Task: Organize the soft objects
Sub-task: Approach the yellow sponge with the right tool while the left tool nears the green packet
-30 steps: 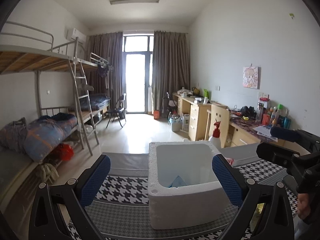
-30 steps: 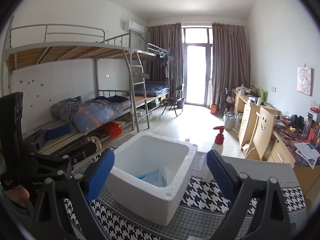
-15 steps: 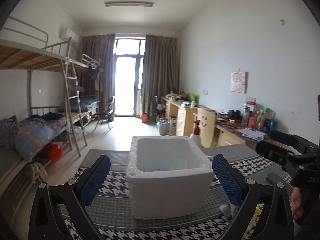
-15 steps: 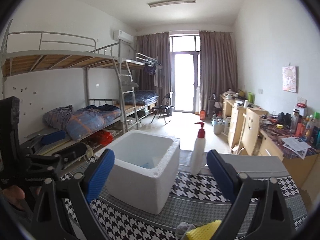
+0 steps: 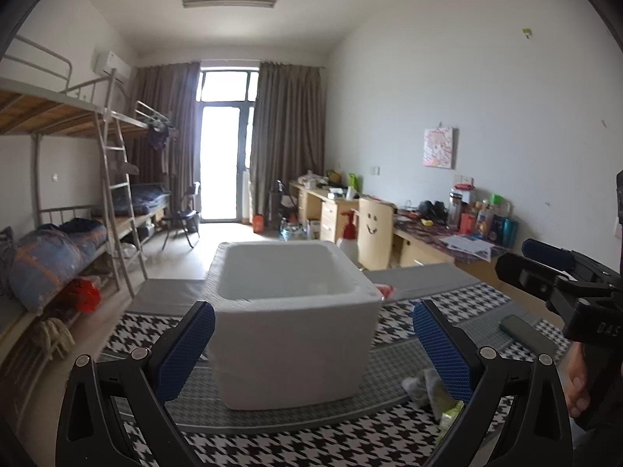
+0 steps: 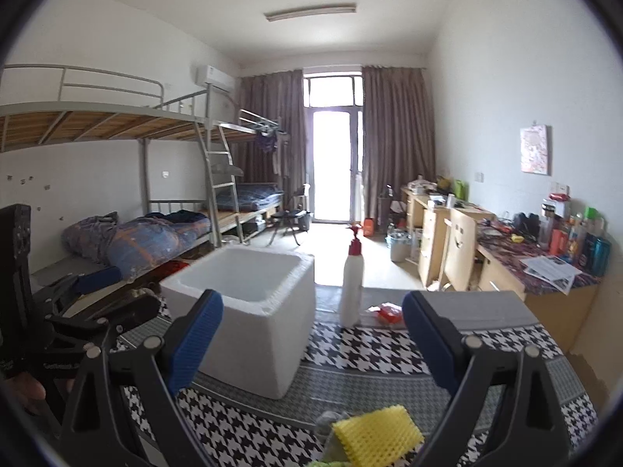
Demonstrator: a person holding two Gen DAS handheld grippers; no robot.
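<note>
Both grippers, left (image 5: 311, 346) & right (image 6: 311, 342), jaws apart, empty; yellow sponge (image 6: 375, 434) at bottom-center could slip if pinched off-edge, or foam box (image 6: 249, 311) gets bumped.

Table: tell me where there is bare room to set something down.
Free: the houndstooth cloth right of the foam box and in front of the spray bottle; also the grey strip at the far right edge. Crowded: the near edge, where the yellow sponge and a grey cloth lie, and beside the bottle, by the red packet.
</note>
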